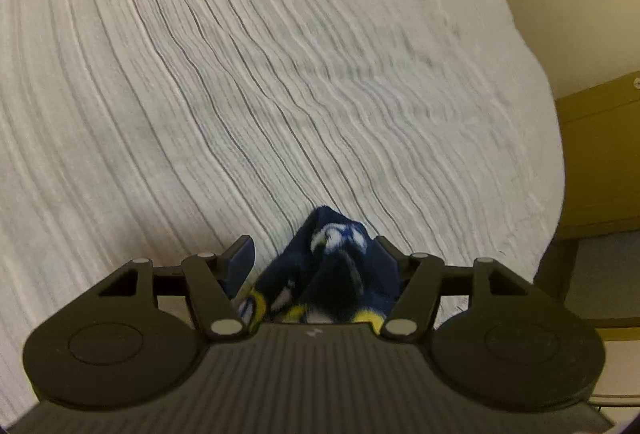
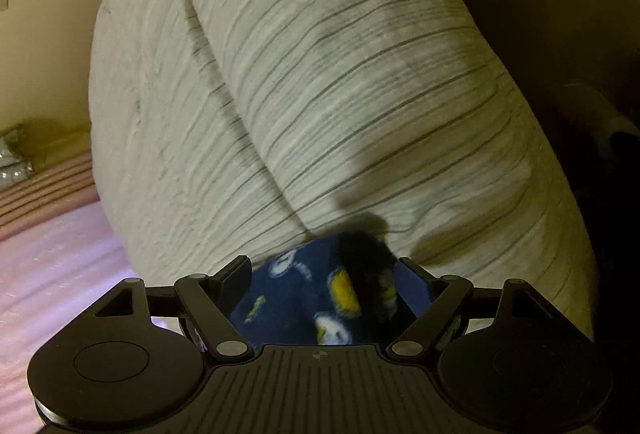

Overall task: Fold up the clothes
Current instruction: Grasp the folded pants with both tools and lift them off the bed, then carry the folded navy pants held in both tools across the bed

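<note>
Navy fleece (image 1: pixel 332 266) bunched between left jaws, right likewise (image 2: pixel 320 298)

The left wrist camera looks forward and down over its gripper (image 1: pixel 314 254) across the striped white bedspread (image 1: pixel 240 93), toward a wall and yellow cabinet (image 1: pixel 600 153). The right wrist camera sits close before a striped pillow (image 2: pixel 320 93). Both views share the navy patterned fleece (image 1: pixel 328 266) close up.
</note>
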Demonstrator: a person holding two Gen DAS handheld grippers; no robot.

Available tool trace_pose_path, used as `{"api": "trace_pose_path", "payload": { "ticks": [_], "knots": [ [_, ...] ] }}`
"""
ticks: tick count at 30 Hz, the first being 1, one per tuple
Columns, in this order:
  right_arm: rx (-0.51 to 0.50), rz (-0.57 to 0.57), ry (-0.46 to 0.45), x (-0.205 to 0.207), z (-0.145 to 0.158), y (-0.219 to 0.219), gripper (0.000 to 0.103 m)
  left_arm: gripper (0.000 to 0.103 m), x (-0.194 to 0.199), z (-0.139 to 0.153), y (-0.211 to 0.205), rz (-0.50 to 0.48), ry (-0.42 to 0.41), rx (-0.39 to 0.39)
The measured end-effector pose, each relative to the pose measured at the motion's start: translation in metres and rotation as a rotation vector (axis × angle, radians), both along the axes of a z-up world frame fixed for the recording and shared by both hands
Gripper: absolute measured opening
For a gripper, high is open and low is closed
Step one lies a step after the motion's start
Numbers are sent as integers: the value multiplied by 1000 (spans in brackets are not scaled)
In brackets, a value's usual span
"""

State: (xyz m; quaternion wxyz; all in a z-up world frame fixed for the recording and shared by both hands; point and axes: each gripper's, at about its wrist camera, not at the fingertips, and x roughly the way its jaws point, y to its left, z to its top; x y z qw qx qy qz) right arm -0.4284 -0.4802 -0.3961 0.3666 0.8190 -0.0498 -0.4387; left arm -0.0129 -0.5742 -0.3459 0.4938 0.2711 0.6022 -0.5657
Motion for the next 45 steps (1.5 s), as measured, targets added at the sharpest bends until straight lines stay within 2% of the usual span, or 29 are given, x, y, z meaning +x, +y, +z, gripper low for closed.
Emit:
{"api": "trace_pose_path", "payload": {
  "ticks": [2,3,5,6,7,9,13,17,19,20,21,22,23,24,26,29,33,35,36,38,40,41,42,44,45],
  "knots": [
    [4,5,2,2,-7,-1,52,60,-4,-11,-6,-18,24,20],
    [2,4,2,3,-8,-1,52,57,-7,-15,-7,-29,45,25],
    [-11,5,7,4,-10,0,50,42,-10,-18,-8,-55,96,13],
    [-23,18,22,5,-10,-1,36,19,-11,-20,-8,-67,116,6],
    [-33,31,33,5,-10,-2,29,11,-12,-20,-7,-68,104,-8],
    [-60,62,67,5,-10,-5,14,7,-13,-20,-5,-70,80,-38],
    [-106,122,179,5,0,-7,9,5,-15,-20,0,-75,32,-96],
    [-113,166,223,3,-1,-11,9,7,-16,-21,5,-79,-16,-155],
    [-132,233,247,5,12,-18,13,12,-14,-11,10,-54,-27,-183],
    [-140,263,263,4,20,-22,29,12,-8,0,17,-14,-27,-205],
    [-148,293,278,2,27,-26,40,16,1,11,27,19,-19,-233],
    [-175,318,331,1,38,-28,47,19,11,23,41,66,-17,-260],
    [-204,342,389,-1,50,-29,59,20,21,33,55,100,-22,-278],
    [-240,375,450,-4,63,-31,61,20,29,41,74,125,-24,-288],
    [-318,448,502,1,83,-33,61,19,47,56,113,171,-25,-307],
    [-444,626,515,16,101,-40,60,19,72,59,190,186,-16,-288],
    [-564,951,574,66,94,-25,60,19,78,42,277,242,-109,-229],
    [-592,1085,593,83,82,-25,60,15,83,23,311,311,-175,-146],
    [-581,1142,593,86,77,-24,60,10,85,21,327,374,-177,-133],
    [-552,1252,591,93,69,-23,60,9,85,30,347,477,-150,-145],
    [-549,1346,570,96,66,-24,60,18,80,48,364,547,-179,-150],
    [-562,1383,550,94,70,-27,60,23,79,57,373,545,-189,-155],
    [-575,1416,535,90,75,-32,60,32,78,65,384,561,-204,-157],
    [-603,1480,507,81,85,-42,61,37,74,77,405,615,-230,-151],
    [-626,1495,494,79,89,-49,61,45,70,80,412,649,-236,-149]
  ]
}}
